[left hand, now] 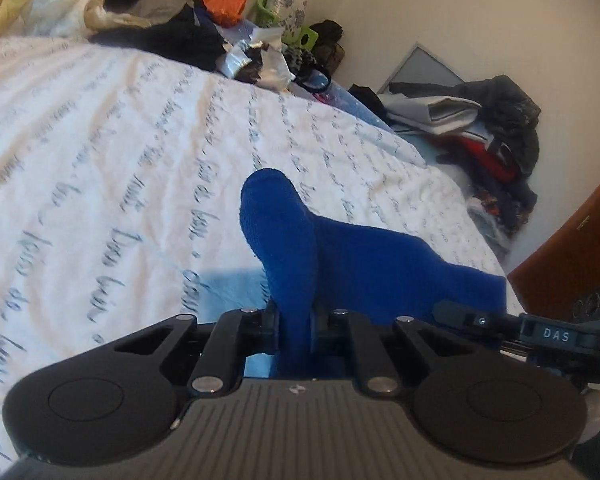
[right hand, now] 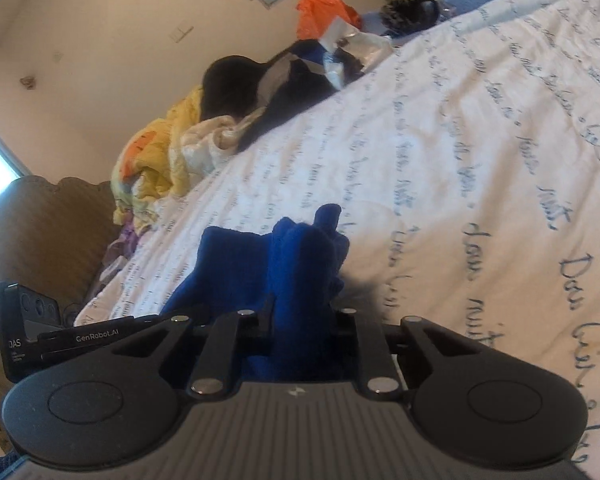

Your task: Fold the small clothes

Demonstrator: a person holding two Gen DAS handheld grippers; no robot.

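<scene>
Blue fleecy sock [left hand: 340,256], thick and soft, is stretched between the two tools above the near edge of the white bedspread printed with blue handwriting [left hand: 112,128]. The left gripper [left hand: 294,320] has its jaws nearly closed on one bunched end, and the right gripper [right hand: 302,320] is pinched just as tight on the other, so the cloth hangs clear of the bed between them. Holding both ends this way looks meant to bring them together for a fold.

The left wrist view shows the sock's rounded end standing up past the jaws, the other tool's black body at the right edge, and a heap of dark and red clothes [left hand: 496,128] on the floor beyond the bed. The right wrist view instead shows a yellow patterned quilt [right hand: 160,152] at the far left and a brown wicker chair [right hand: 48,224].
</scene>
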